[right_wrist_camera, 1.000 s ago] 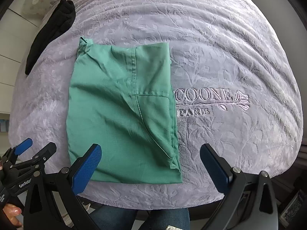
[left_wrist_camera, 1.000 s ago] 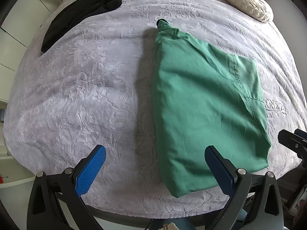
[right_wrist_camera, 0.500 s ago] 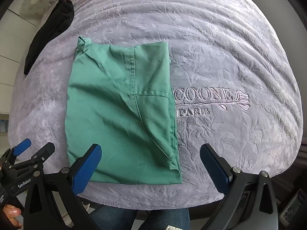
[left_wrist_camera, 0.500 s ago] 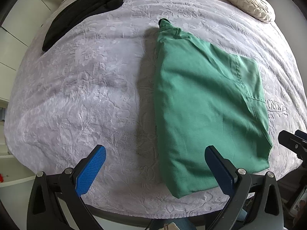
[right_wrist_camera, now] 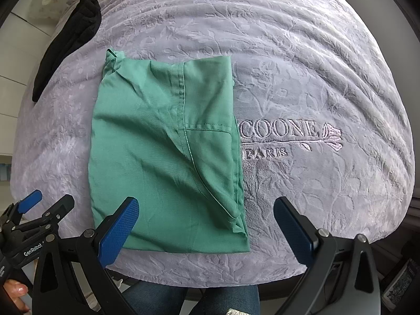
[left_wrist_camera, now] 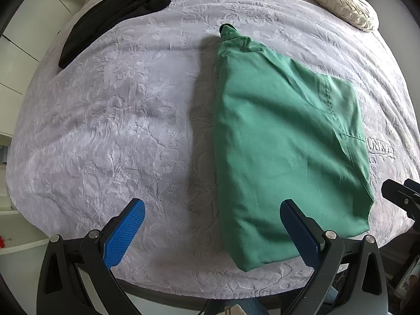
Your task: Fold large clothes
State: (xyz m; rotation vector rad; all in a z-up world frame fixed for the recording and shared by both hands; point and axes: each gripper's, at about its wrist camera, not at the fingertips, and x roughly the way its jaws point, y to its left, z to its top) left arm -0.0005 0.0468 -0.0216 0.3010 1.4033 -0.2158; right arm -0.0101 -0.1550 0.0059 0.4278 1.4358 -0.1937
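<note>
A green garment [left_wrist_camera: 283, 141] [right_wrist_camera: 162, 157] lies folded into a tall rectangle on the lilac bedspread [left_wrist_camera: 110, 131] [right_wrist_camera: 315, 84], near the bed's front edge. My left gripper [left_wrist_camera: 212, 225] hovers open over the front edge, its right finger above the garment's near left corner and nothing between the pads. My right gripper [right_wrist_camera: 206, 223] is open too, spanning the garment's near right corner without touching it. The left gripper [right_wrist_camera: 29, 210] also shows at the lower left of the right wrist view.
A folded black garment [left_wrist_camera: 118, 10] [right_wrist_camera: 68, 39] lies at the far left of the bed. A cream pillow [left_wrist_camera: 338, 0] rests at the far right. Embroidered lettering [right_wrist_camera: 283, 136] sits right of the green garment. A person's knees [right_wrist_camera: 194, 299] are at the bed's front edge.
Both grippers have drifted slightly; the green garment sits a touch higher in the right wrist view. Nothing was grasped or let go.
</note>
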